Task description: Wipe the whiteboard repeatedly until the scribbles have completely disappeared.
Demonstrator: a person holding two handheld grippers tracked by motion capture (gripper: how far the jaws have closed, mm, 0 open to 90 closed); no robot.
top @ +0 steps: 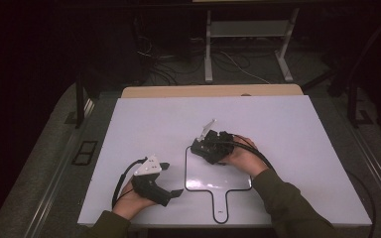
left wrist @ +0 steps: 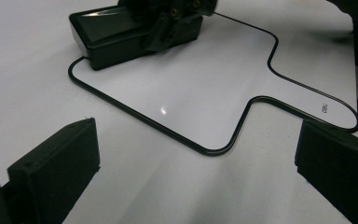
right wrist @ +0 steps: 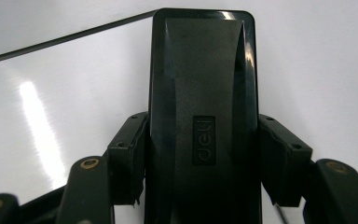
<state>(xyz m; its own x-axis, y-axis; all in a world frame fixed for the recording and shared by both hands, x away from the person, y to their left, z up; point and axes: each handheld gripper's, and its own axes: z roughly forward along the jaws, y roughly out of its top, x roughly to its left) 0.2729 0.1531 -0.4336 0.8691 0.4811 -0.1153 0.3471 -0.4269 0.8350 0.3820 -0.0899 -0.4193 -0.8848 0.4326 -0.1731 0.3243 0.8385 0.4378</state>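
The eraser [right wrist: 203, 116] lies flat on the far left corner of the board [top: 218, 176], its long axis running straight out from the right gripper [top: 206, 148], whose jaws pinch its two long sides. The board, handle toward the person, rests on the table [top: 287, 124]. The left gripper [top: 171, 178], jaws spread and empty, hovers beside the board's near left edge, farther from the eraser.

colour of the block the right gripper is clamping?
Black, glossy, with an embossed logo. The block shows best in the right gripper view.
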